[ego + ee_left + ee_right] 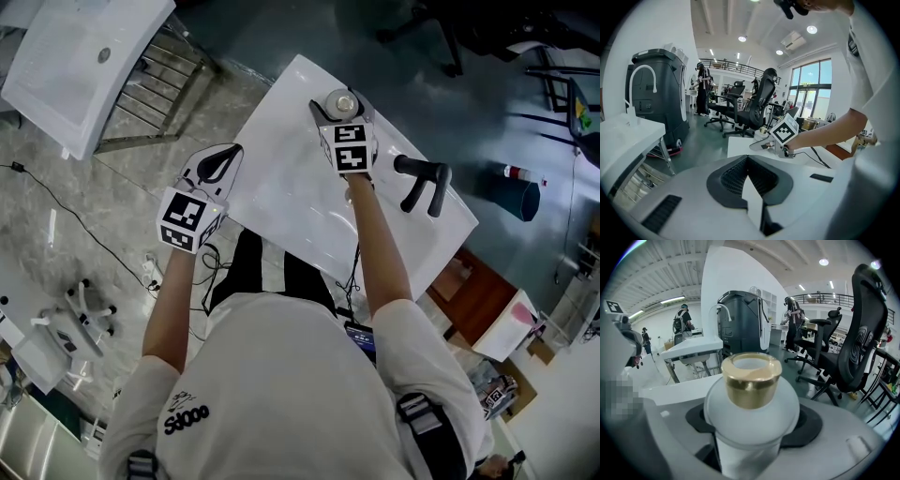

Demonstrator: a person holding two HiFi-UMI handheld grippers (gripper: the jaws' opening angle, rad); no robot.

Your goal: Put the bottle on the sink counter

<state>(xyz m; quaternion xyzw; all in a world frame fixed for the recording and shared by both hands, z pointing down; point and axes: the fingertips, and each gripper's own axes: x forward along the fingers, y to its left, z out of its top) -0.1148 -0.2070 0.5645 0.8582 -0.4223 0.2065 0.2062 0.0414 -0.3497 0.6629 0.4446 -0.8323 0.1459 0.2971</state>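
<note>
**Right gripper [339, 111] clamped on the bottle, left gripper [225, 161] closed on nothing**

In the right gripper view I see my jaws pressed against both sides of a white bottle [750, 413]. It stands upright between them, and its gold cap [751, 380] is uppermost. From the head view the bottle sits at the far end of the white sink counter [281, 202], close to its far corner. I cannot tell whether its base touches the surface or is held just above it.

My left gripper's tips meet in its own view, with nothing caught between the black pads [726, 178]. It hangs at the counter's near-left edge, well apart from the bottle.

A black faucet [422, 180] lies on the right side of the counter, near my right forearm.

Away to the left, a second white sink top [80, 56] rests tilted on a metal frame [164, 80] over the grey stone floor. A thin black cable [56, 208] trails across that floor.

Past the bottle, the right gripper view shows a dark grey machine [740, 319] and a black office chair [862, 343]. Several people stand in the background.
</note>
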